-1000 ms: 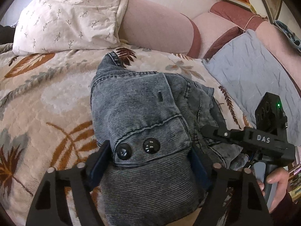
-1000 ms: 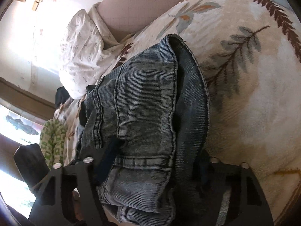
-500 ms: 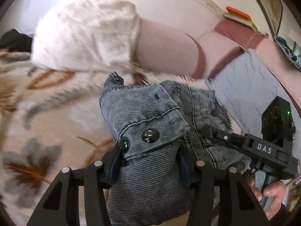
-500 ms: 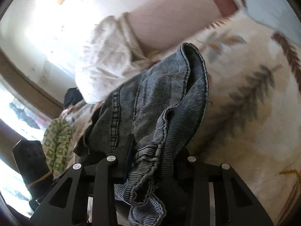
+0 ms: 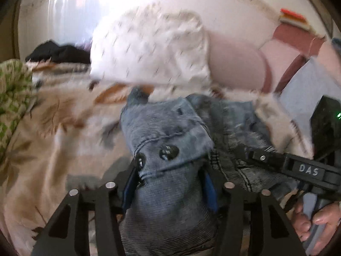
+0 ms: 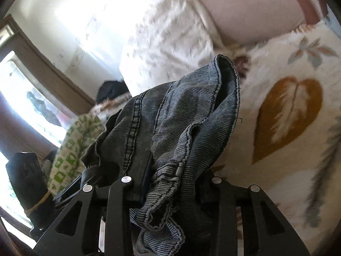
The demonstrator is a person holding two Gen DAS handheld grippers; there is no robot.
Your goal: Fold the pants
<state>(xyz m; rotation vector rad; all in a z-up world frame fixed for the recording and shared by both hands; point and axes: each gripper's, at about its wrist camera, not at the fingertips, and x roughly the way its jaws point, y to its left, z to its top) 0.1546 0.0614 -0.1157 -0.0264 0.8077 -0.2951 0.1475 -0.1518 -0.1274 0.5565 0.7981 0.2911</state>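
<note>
Both grippers have denim bunched between their fingers, the left gripper (image 5: 170, 185) just easing wider on the pants (image 5: 170, 132), the right gripper (image 6: 172, 183) pinched narrow, above the leaf-print bed (image 6: 287, 111), pillow (image 5: 149, 49) behind.

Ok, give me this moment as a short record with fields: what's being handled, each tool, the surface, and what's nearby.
item: grey-blue denim pants, bunched, two dark buttons showing
left tool: jaws opening, button end of the pants between its blue pads
right tool: shut on a bunched fold of the pants
surface: cream leaf-print bedspread
nearby: white patterned pillow, pink bolster, green-and-white cloth
person: one hand on the right tool's handle
image quality: left view motion-blurred
</note>
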